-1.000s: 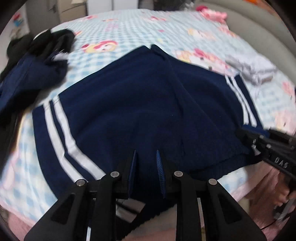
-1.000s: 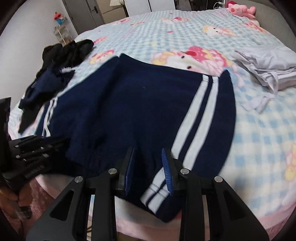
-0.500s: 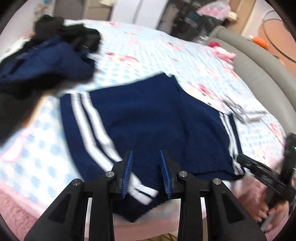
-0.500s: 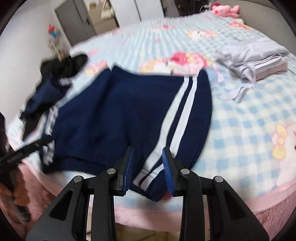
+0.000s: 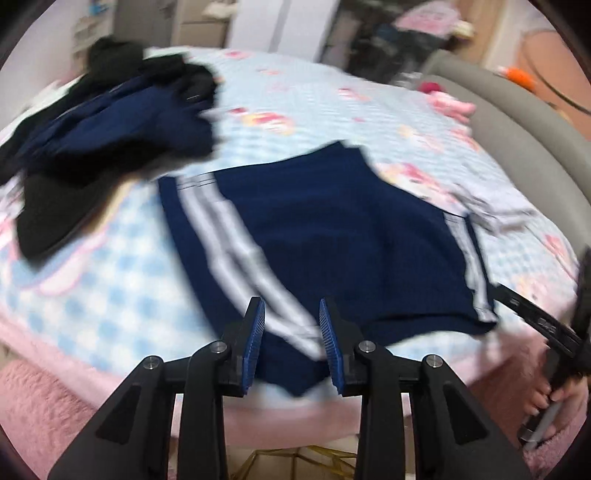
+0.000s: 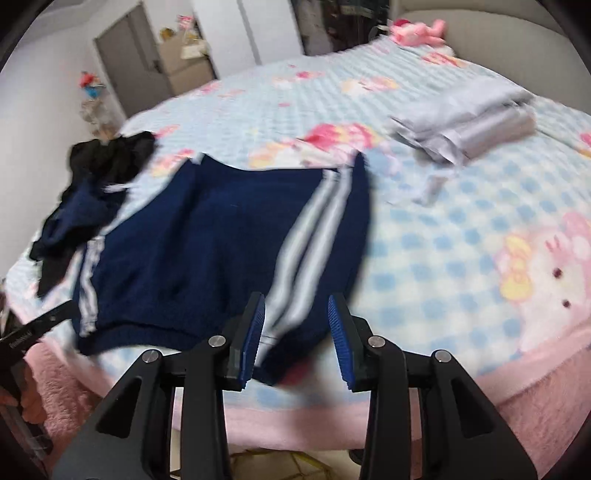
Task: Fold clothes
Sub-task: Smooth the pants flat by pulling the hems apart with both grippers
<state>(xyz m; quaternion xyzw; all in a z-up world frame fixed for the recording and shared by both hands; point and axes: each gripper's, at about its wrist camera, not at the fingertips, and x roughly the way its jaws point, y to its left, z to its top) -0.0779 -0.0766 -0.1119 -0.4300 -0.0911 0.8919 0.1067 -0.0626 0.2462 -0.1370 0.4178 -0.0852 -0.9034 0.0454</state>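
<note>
1. The left gripper (image 5: 291, 345) hangs over the near edge of the bed, its blue pads apart with nothing clamped between them. A second ago they stood closer together, low over the cloth. The jaws opened early in that second, and the gripper sits back from the hem now.
2. The right gripper (image 6: 296, 341) has drawn back in the same way. Its jaws have just been opening, and they hold nothing; the striped corner lies beyond them.
3. The navy shorts (image 5: 325, 236) lie spread flat on the checked blanket (image 6: 461, 236) at the near edge. The waistband is nearest, and the leg hems point away. In the earlier frames the shorts filled most of each view; now they look smaller and lie wholly clear of the pads.
4. Two white stripes (image 6: 314, 229) run down each side of the shorts. The near hem slightly overhangs the pink blanket border (image 6: 517, 402).
5. A heap of dark clothes (image 5: 110, 122) sits far left of the shorts.
6. A folded grey garment (image 6: 469, 122) lies far right, well apart from them.
7. A pink plush toy (image 6: 417, 31) rests at the far end, by the grey headboard (image 5: 517, 122).
</note>
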